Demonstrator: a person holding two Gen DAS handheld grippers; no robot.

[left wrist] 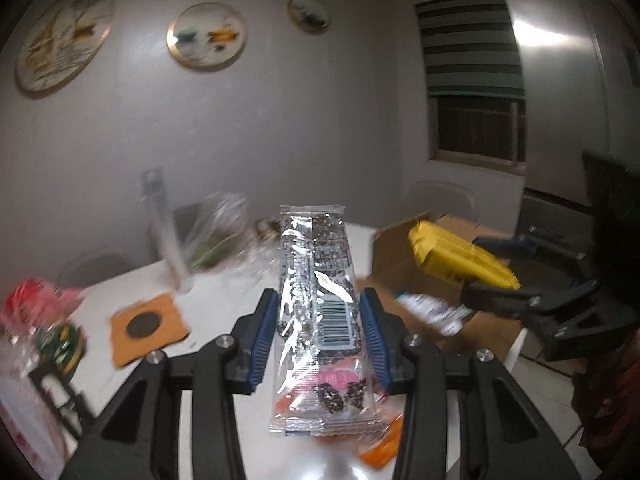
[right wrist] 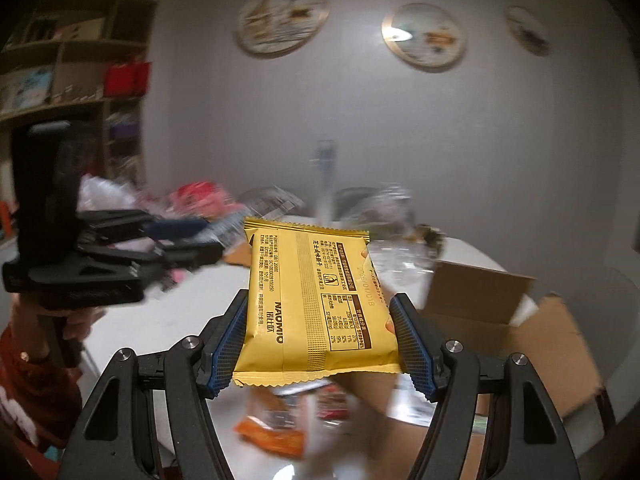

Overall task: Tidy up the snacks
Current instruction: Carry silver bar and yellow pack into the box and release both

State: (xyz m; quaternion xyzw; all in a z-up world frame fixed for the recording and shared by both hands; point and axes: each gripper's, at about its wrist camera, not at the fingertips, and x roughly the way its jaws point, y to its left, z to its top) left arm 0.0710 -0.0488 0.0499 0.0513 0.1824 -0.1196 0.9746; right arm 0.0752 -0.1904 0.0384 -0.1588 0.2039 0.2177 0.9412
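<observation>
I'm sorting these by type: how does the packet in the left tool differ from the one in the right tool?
The clear packet is see-through, showing dark seeded bars; the yellow packet is opaque with brown print. The clear packet is long and narrow, while the yellow packet is broader and squarer. The clear packet has a barcode facing up, and the yellow packet a nutrition table. Both are sealed, each gripped by its long edges, by the left tool and right tool.

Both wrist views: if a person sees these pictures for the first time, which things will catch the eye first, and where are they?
The yellow snack packet fills the middle of the right wrist view, clamped between the right gripper's blue pads. In the left wrist view the left gripper holds a long clear wrapper of dark seed bars above the white table. An open cardboard box waits at the right.
</observation>
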